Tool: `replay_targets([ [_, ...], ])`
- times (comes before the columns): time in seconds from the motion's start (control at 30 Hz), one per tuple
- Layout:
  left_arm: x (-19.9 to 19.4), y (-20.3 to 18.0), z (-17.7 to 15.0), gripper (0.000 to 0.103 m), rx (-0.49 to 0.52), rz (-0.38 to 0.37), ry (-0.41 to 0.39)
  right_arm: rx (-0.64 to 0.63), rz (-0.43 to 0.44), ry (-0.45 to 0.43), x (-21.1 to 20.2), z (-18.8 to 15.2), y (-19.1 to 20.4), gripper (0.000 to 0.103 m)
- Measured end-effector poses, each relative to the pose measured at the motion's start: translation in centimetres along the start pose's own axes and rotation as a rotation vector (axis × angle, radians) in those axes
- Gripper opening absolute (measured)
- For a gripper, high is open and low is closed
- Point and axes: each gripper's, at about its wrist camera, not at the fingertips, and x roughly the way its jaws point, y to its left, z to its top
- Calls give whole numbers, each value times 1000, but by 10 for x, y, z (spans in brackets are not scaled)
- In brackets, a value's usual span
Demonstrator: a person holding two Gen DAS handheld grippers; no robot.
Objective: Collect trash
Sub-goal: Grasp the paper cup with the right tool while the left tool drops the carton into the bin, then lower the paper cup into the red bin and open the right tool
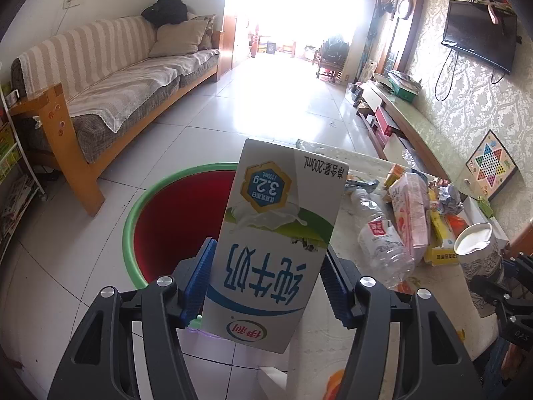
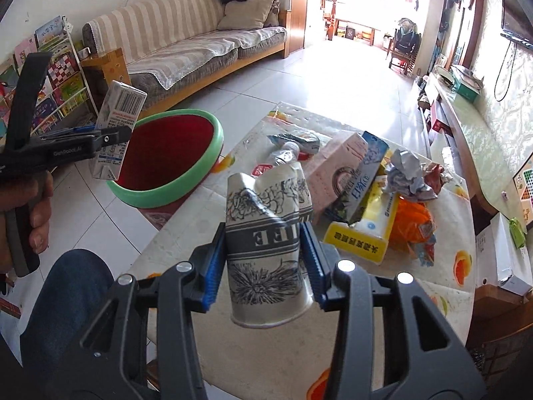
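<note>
One sofa along the wall, one tabletop under a fruit-print cover, one red bin with a green rim on the floor just beside it. On the tabletop, a loose heap of trash: one clear plastic bottle lying flat, one pink carton, one yellow box, one orange bag, one crumpled wad of paper; further scraps too tangled to count. Two pairs of tongs, each clamped on one item. Left tongs gripping one milk carton at its sides between the blue pads, print upside down, carton held in the air just short of the bin's near rim in the right wrist view, above and in front of the bin in its own. Right tongs clamped on one crushed paper cup, mouth toward the camera, sides dented inward, raised clear of the tabletop in front of the heap. Carton's lower end cut off behind the left tongs; bin's near rim hidden by the carton; the person's hand and knee only partly in frame; small print on the heap hard to read.
</note>
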Motion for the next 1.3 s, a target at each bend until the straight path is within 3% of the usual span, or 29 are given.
replay_targets([
  [0.4, 44, 37, 12, 59, -26, 30, 49, -26, 33, -34, 17, 39, 40, 43],
  [0.47, 45, 38, 12, 72, -24, 26, 40, -29, 38, -38, 21, 45, 44, 43],
  [0.6, 41, 43, 13, 77, -31, 31, 14, -33, 46, -39, 32, 58, 52, 43],
  [0.7, 38, 47, 15, 88, -40, 45, -3, -29, 55, -40, 40, 66, 58, 43],
  [0.93, 21, 66, 12, 93, -41, 94, -22, -41, 107, -66, 63, 93, 79, 43],
  [1.3, -23, 115, -12, 95, -105, 154, -60, -75, 177, -28, 129, 125, 132, 43],
])
